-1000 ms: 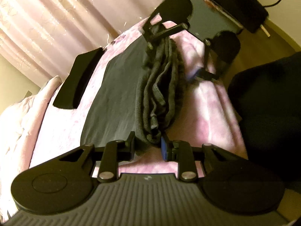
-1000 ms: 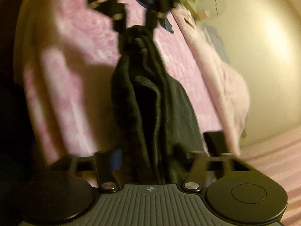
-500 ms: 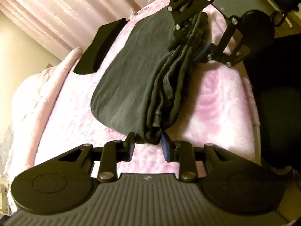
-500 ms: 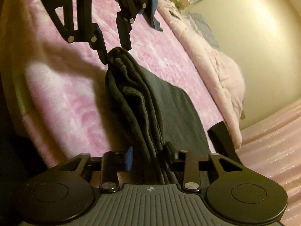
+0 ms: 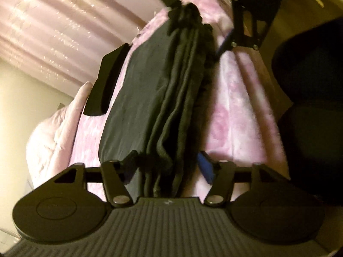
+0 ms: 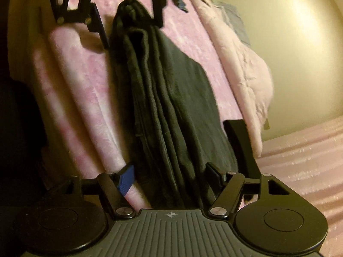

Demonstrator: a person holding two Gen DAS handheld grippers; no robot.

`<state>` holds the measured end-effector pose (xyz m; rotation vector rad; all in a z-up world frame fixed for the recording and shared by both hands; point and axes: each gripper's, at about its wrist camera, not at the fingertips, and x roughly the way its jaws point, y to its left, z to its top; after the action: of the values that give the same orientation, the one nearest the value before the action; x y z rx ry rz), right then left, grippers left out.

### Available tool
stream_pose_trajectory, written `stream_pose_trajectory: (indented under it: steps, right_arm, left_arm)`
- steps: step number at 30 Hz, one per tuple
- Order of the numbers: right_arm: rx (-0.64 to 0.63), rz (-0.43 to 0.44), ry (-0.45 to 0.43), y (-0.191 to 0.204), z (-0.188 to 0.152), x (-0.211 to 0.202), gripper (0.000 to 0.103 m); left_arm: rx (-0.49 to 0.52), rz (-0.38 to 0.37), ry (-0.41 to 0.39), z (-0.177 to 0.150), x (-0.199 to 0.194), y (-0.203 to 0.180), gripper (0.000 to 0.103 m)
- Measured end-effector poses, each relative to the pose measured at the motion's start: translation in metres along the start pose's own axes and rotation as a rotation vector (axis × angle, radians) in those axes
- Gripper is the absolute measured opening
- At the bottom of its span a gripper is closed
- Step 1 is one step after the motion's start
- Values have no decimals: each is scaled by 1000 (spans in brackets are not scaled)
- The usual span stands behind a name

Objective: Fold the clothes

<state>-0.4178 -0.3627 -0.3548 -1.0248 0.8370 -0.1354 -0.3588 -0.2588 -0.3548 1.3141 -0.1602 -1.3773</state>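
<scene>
Each view looks forward from low behind its own gripper, close over a pink bed (image 5: 240,115). The two cameras face each other along the dark cloth (image 5: 169,98) that runs up mid-frame in both. The left view has the right gripper (image 5: 205,15) at its top; the right view has the left gripper (image 6: 128,19) at its top. Both share the cloth, the bed and a black slab (image 6: 240,143)

L gripper (image 5: 167,162) & R gripper (image 6: 171,171) jaws spread wide.
</scene>
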Motion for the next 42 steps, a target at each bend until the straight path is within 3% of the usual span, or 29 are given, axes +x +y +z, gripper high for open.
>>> stream_pose_trajectory:
  steps: [4,6,12,13,14,15,16,23,25,26,30,34,38,42]
  right_arm:
    - [30,21,-17,-7,-4,3,68]
    - [60,29,-22,-11,-6,0,52]
    - [130,36,-32,-16,-7,-13,48]
    - [127,24,-38,-14,-6,-16,50]
    - [113,5,-52,-11,-5,-19,67]
    - [98,-13,-69,-7,-3,-23,93]
    - [79,-31,-99,-3,-2,-27,101]
    - [74,15,-104,-8,16,-1,102]
    - [54,12,-94,-13,17,5,86]
    - [48,18,-84,-15,15,6,67]
    - [55,34,-57,-27,10,6,37]
    - [123,36,-57,-44,17,-7,32]
    - [173,48,-61,-62,29,-14,32]
    - [202,63,-58,-66,31,-14,32]
  left_arm:
    - [43,28,4,4,11,-6,63]
    - [56,43,5,5,13,-7,62]
    - [2,5,15,6,18,2,37]
    - [-16,-5,12,5,18,6,34]
    - [-34,-16,8,4,18,9,33]
    - [-52,-26,4,4,18,13,33]
    - [-69,-37,1,3,18,16,32]
    - [-230,-129,-30,-3,14,43,31]
    - [-244,-139,-32,-3,11,45,32]
    - [-234,-131,-31,-2,10,42,32]
    - [-199,-77,-20,3,5,28,42]
    - [-146,2,-8,8,1,10,53]
    - [-66,81,33,13,9,2,53]
    - [-35,98,63,15,21,0,50]
